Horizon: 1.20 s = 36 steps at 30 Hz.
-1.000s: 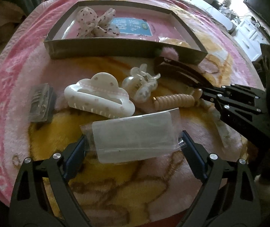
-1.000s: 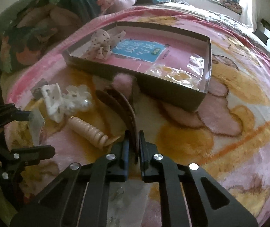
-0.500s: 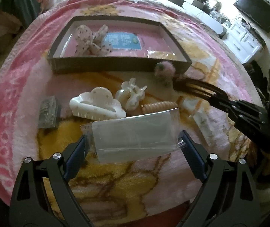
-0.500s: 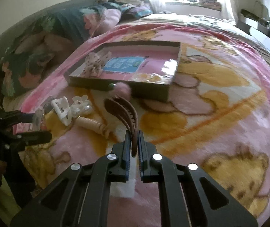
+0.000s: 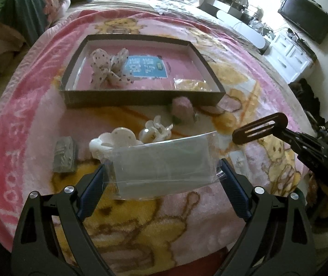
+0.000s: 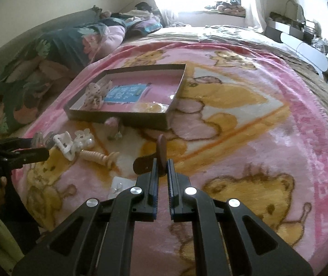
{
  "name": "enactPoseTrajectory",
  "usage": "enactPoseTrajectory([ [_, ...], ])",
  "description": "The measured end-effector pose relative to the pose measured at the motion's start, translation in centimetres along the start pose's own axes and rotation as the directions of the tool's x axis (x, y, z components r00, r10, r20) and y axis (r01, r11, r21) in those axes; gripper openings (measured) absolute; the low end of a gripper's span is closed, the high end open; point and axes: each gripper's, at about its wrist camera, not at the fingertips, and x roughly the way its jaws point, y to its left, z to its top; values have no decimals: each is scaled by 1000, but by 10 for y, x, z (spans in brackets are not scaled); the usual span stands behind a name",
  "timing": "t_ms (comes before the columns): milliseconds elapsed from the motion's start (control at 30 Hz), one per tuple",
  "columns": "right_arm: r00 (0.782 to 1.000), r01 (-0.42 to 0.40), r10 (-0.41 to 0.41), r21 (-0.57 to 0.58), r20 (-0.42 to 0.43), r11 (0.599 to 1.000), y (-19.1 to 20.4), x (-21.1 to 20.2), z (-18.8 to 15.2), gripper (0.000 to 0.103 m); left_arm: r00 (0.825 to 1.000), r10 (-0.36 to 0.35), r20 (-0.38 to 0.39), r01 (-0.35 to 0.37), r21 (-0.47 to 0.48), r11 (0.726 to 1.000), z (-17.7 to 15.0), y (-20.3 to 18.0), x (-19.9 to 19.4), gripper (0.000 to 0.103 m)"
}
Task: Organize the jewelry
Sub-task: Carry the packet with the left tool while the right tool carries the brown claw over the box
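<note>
Left gripper (image 5: 162, 172) spread wide, clamping a clear plastic packet (image 5: 164, 163) whose contents are unreadable, hiding part of a white cloud claw clip (image 5: 113, 141), right gripper (image 6: 161, 164) pinched closed on a brown hair clip (image 6: 161, 149) above the pink blanket (image 6: 244, 138), shallow box (image 5: 141, 96) beyond

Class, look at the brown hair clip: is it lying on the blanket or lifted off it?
Lifted. The right claw is shut on the brown hair clip, which hangs clear above the blanket.
</note>
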Motion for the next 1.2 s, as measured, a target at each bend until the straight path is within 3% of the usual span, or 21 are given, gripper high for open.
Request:
enactPoseTrajectory([
  [533,998,47,-45,-55,41,997,14,-2,39,6,998,-11,56,10,5,1000,40,14,-6,85],
  [967,995,24,-13,-103,100,994,33,0,96,6,992,28,125,-28,-3,1000,95,30,-13,85],
  [1200,993,7,6,-109,118,994,38,12,123,6,992,44,115,-44,-1,999,119,38,3,85],
])
